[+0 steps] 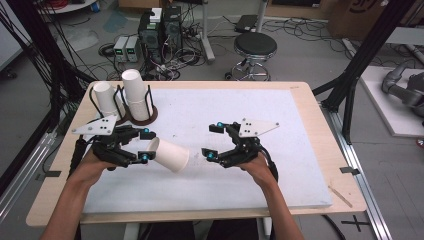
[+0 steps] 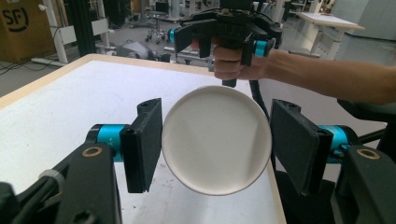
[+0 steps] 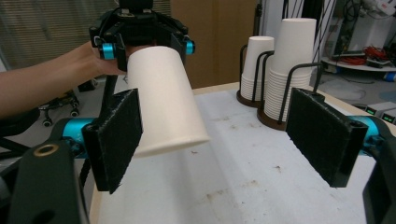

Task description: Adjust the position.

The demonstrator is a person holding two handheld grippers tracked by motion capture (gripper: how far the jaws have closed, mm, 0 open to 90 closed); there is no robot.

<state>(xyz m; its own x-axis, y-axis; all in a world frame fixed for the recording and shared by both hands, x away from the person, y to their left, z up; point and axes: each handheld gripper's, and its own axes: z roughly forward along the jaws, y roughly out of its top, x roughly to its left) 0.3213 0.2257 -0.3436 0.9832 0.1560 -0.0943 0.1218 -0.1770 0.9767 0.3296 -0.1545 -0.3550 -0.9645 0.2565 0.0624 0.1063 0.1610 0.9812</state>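
Handover stage of a cup transfer. Left gripper (image 1: 145, 145) holds a white paper cup (image 1: 169, 155) by its narrow base end, jaws closed on it from both sides; the cup lies nearly level above the table (image 1: 310, 200), left of centre, its wide open mouth pointing right toward the other hand. Right gripper (image 1: 214, 141) stands well apart to the right of the cup, jaws spread and empty. In the right gripper view the cup (image 3: 163, 100) reads as a plain, smooth, tapered cone, unmarked and undented, with a thin rolled rim at the mouth; the left gripper (image 3: 142, 46) grips its far, narrow end. In the left gripper view the flat round bottom of the cup (image 2: 216, 139) faces the camera, and the pads flank it, the left one touching the edge and the right one just beside it.

At the far left of the table stand two wire holders on dark round bases: the nearer holder (image 1: 141, 112) carries a tall stack of cups (image 1: 134, 87), the one left of it a shorter stack (image 1: 106, 99).

Judged step: a single cup is in the left grip, the right hand free. The next move likely calls for carrying the cup onward while keeping the grip light, since thin paper walls would buckle under a hard squeeze.
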